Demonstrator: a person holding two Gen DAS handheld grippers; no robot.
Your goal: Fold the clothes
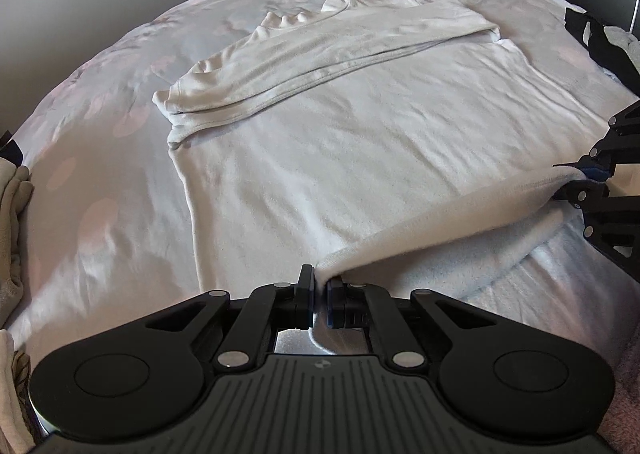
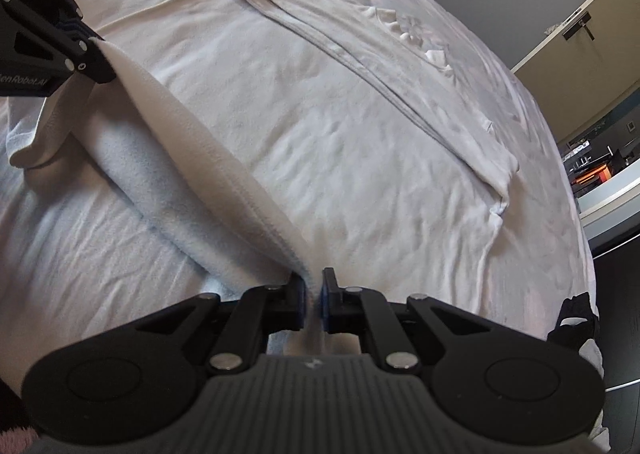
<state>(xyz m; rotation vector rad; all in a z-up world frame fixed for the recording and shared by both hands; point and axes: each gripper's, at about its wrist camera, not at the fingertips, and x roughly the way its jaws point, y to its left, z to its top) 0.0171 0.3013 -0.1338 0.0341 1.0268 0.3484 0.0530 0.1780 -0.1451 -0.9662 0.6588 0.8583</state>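
Both wrist views low, close, facing across the same shirt (image 1: 340, 150) from opposite ends

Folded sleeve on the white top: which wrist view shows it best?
The left wrist view: the sleeve lies across the top nearly whole, cuff to shoulder, with its layered edge clear. The right wrist view shows the sleeve too, but running away at a slant, foreshortened.
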